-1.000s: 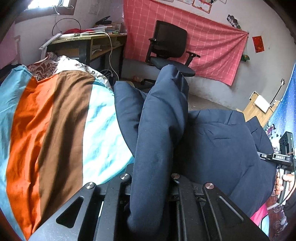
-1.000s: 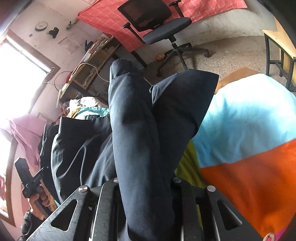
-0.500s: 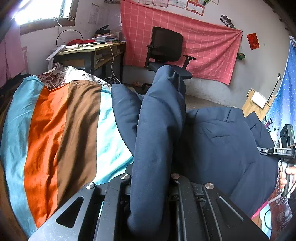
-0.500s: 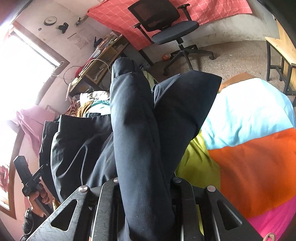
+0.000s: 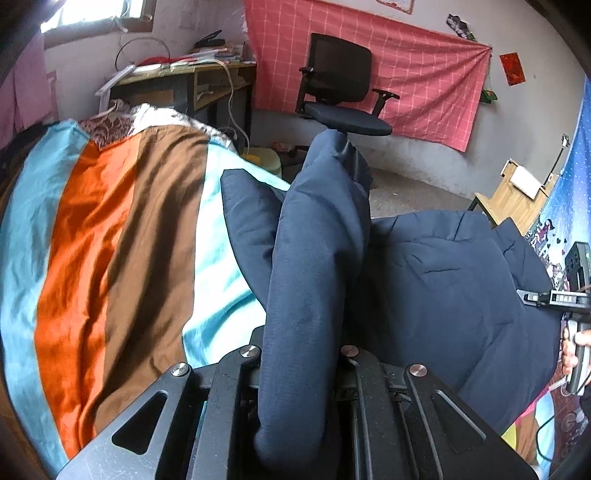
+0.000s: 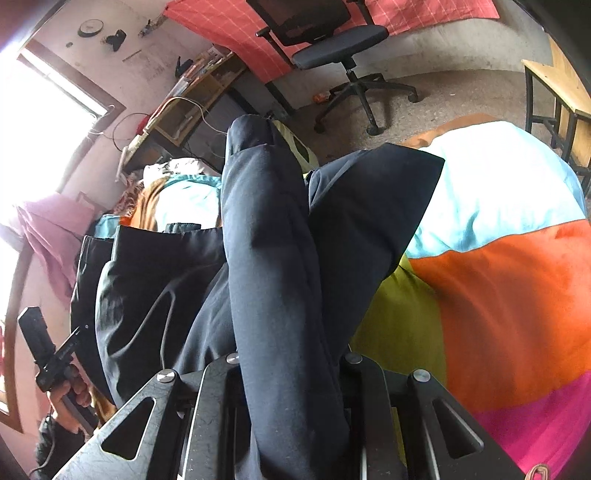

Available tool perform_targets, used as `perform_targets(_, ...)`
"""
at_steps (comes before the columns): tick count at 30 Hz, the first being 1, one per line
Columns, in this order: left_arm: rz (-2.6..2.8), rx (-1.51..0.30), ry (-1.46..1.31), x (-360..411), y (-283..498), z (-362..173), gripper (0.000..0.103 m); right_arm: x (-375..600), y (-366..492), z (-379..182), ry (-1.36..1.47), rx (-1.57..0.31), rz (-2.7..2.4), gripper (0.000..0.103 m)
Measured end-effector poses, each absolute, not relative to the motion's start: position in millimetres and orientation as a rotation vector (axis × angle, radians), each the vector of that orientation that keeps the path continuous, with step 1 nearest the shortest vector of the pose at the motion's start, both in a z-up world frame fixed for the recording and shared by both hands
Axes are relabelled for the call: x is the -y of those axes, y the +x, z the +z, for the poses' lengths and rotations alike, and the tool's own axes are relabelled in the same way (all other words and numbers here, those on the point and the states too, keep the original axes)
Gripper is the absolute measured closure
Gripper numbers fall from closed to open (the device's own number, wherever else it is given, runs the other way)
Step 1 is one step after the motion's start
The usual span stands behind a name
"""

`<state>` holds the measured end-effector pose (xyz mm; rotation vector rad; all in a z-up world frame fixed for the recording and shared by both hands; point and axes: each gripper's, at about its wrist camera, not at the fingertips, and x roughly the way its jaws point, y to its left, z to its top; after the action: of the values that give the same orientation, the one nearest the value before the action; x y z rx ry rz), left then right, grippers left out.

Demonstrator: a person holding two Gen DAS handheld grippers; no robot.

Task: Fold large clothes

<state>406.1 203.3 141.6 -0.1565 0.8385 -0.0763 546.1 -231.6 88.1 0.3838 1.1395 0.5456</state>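
1. Navy padded jacket point(image 5: 443, 280): lies on the striped bedspread point(image 5: 110, 258), body of the garment spread at 3 o'clock in the left wrist view and at 9 o'clock in the right wrist view point(image 6: 155, 295). 2 thick folds of it are lifted off the bed, 1 in each claw.
2. Left gripper point(image 5: 299, 369): jaws nearly closed, clamped on a thick roll of jacket fabric that runs from 6 o'clock up to 12 o'clock through the frame centre. The fingertips are buried under the cloth and not visible.
3. Right gripper point(image 6: 291, 369): jaws nearly closed, clamped on a second roll of the same jacket, likewise rising from 6 o'clock toward 12 o'clock. Fingertips hidden by fabric.
4. Right hand point(image 5: 576, 350): seen at 3 o'clock in the left wrist view, wrapped on its gripper handle at the jacket's edge.
5. Left hand point(image 6: 70, 387): seen at 8 o'clock in the right wrist view, gripping its handle beside the jacket.
6. Bedspread: bands of light blue, orange, brown and pale blue at 9 o'clock in the left view; pale blue, orange, yellow-green and magenta bands at 3 o'clock to 5 o'clock in the right view.
7. Office chair point(image 5: 340, 92): black, at 12 o'clock, standing on the floor beyond the bed, in front of a red checked cloth point(image 5: 424, 74) hung on the wall.
8. Desk point(image 5: 192, 81): at 11 o'clock, cluttered with papers and cables, under a window point(image 5: 92, 14).
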Motion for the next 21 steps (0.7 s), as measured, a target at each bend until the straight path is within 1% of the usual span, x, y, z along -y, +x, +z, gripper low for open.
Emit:
perform_targets(6, -0.058, -0.852, -0.167, -211.2, 410.0, 121.4, 0.092, 232.0, 547.0, 63.3, 0.398, -1.141, 0.506, 0.084)
perform_targets(7, -0.048, -0.863, -0.162, -211.6, 410.8, 118.7, 0.091, 234.1, 546.7, 61.3, 0.407, -1.144, 0.502, 0.082)
perform_targets(8, -0.038, -0.875, -0.158, -211.9, 411.7, 116.0, 0.090, 237.6, 548.3, 57.0, 0.428, -1.151, 0.492, 0.078)
perform_targets(9, -0.027, -0.887, -0.156, -212.2, 412.4, 113.7, 0.087, 240.5, 548.9, 53.8, 0.442, -1.157, 0.476, 0.076)
perform_targets(11, 0.000, -0.908, -0.157, -210.9, 413.1, 110.4, 0.081, 245.6, 549.9, 48.2, 0.455, -1.172, 0.445, 0.069)
perform_targets(12, 0.019, -0.918, -0.158, -211.1, 413.3, 108.2, 0.076, 247.7, 550.2, 44.3, 0.460, -1.180, 0.430, 0.066)
perform_targets(13, 0.034, -0.925, -0.156, -210.8, 413.3, 106.3, 0.067, 249.3, 549.9, 40.9, 0.459, -1.185, 0.415, 0.060)
perform_targets(14, 0.061, -0.929, -0.153, -210.9, 412.4, 104.3, 0.062, 250.9, 549.4, 39.3, 0.453, -1.184, 0.402, 0.052)
perform_targets(15, 0.088, -0.930, -0.156, -211.1, 410.6, 102.4, 0.052, 251.9, 547.9, 38.1, 0.438, -1.180, 0.378, 0.048)
perform_targets(16, 0.106, -0.926, -0.163, -211.0, 408.9, 100.9, 0.043, 253.1, 546.9, 37.3, 0.430, -1.175, 0.364, 0.042)
perform_targets(17, 0.125, -0.916, -0.169, -211.0, 406.0, 100.3, 0.038, 254.1, 546.0, 36.5, 0.426, -1.170, 0.359, 0.036)
perform_targets(18, 0.137, -0.898, -0.172, -210.2, 402.9, 100.9, 0.031, 255.0, 543.3, 37.0, 0.423, -1.155, 0.358, 0.034)
perform_targets(19, 0.152, -0.874, -0.169, -209.1, 399.1, 102.5, 0.027, 255.1, 539.9, 38.3, 0.416, -1.137, 0.355, 0.029)
perform_targets(20, 0.162, -0.851, -0.164, -207.1, 395.4, 104.6, 0.026, 255.0, 537.4, 39.4, 0.407, -1.122, 0.348, 0.018)
perform_targets(21, 0.163, -0.838, -0.159, -204.9, 393.1, 106.5, 0.024, 254.7, 532.0, 42.2, 0.384, -1.092, 0.328, 0.014)
